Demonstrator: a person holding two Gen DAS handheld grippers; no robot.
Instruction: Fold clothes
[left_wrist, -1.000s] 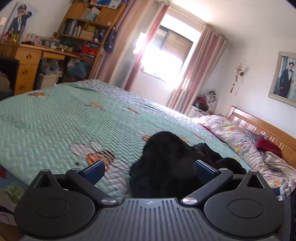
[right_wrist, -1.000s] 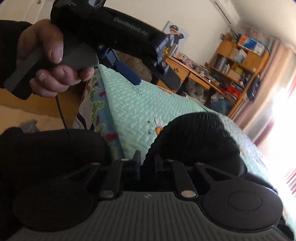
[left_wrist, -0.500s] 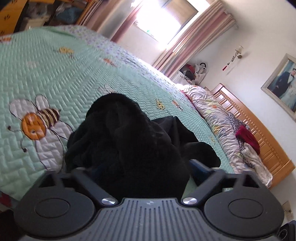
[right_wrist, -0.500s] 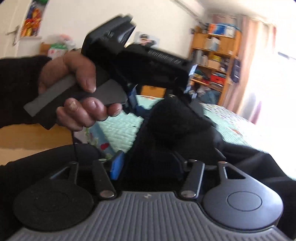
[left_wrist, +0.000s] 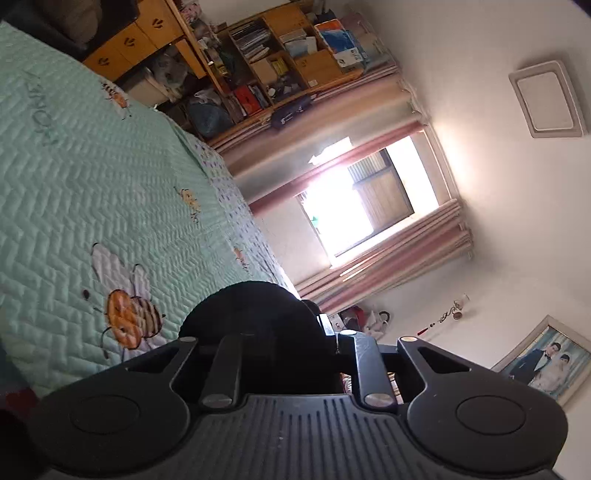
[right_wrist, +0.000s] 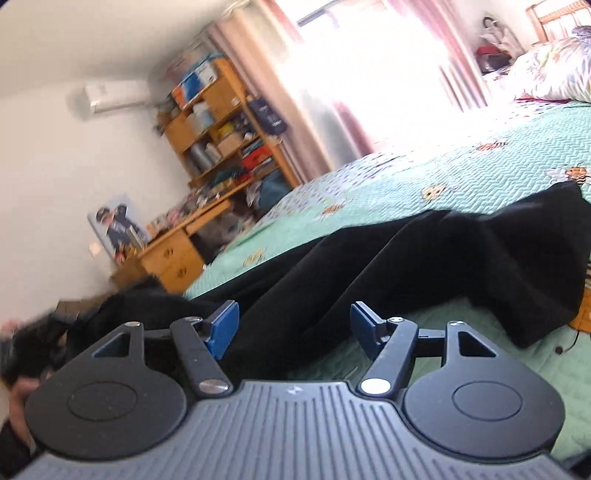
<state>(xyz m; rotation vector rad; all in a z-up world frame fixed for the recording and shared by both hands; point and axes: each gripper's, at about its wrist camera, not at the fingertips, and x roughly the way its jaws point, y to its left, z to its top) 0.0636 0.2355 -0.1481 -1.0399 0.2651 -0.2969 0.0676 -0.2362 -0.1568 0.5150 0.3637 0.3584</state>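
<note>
Left gripper (left_wrist: 280, 336): black arms drawn narrow and closing, black garment (left_wrist: 255, 317) bunched between them; pads hidden in cloth, so a grip reads likely. Ribbed grey housing below.

Right gripper (right_wrist: 293, 325): jaws wide and opening, 2 blue flat pads (right_wrist: 223, 326) clear of cloth, nothing clamped. The garment (right_wrist: 424, 266) lies just ahead, soft matte black, long folds stretched across the bed.

Quilt (left_wrist: 92, 192): mint green, zigzag stitching, embroidered bees (left_wrist: 129, 314); stitched word near the far edge, unreadable. Wooden shelves (left_wrist: 280, 70) and pink curtains (left_wrist: 388, 258) beyond.
</note>
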